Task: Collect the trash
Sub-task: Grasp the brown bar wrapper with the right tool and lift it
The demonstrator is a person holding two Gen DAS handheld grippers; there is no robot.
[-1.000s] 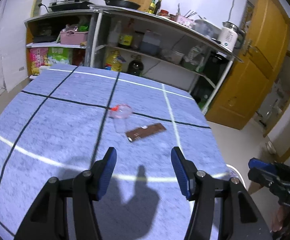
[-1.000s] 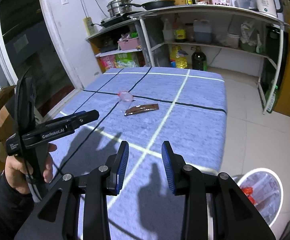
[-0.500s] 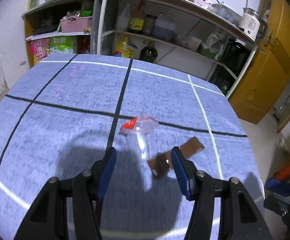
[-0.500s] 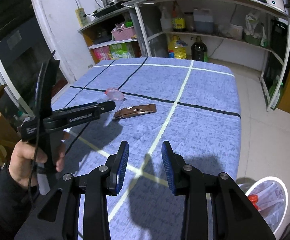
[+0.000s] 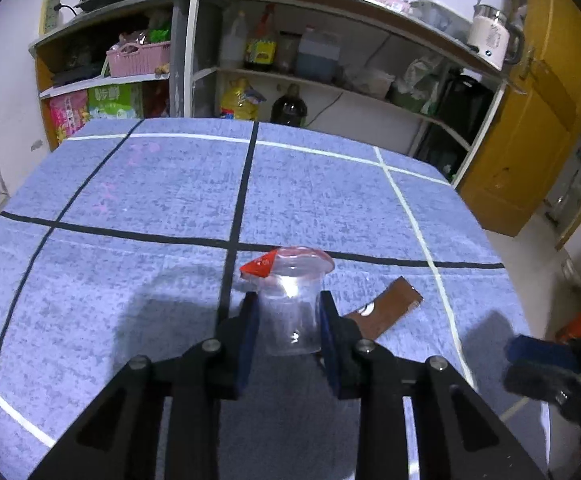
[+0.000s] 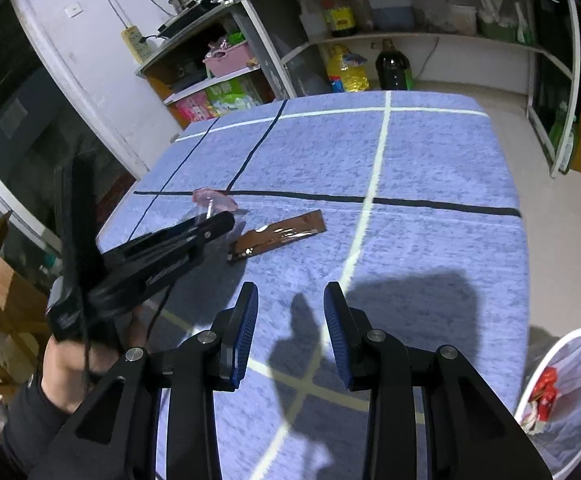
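Since 1 s ago: left hand-held gripper moved forward over the table and narrowed from wide open to both pads against the clear plastic cup. Right hand-held gripper has barely changed, same gap as before.

Left: blue pads touch the cup's walls on both sides, gripping its lower half. Cup stands upright on the blue table, just right of a black grid line crossing. Torn red lid flap hangs off the left of the rim.

Brown wrapper lies flat just right of the cup, its near end hidden behind the right finger. From the right wrist view the wrapper is apart from the cup, between the cup and the white line.

Right: jaws open, nothing between them, hovering above the near part of the table, well back from the wrapper.

White trash bin on the floor at the table's right corner, with red and white scraps inside.

Shelving unit with bottles behind the table.
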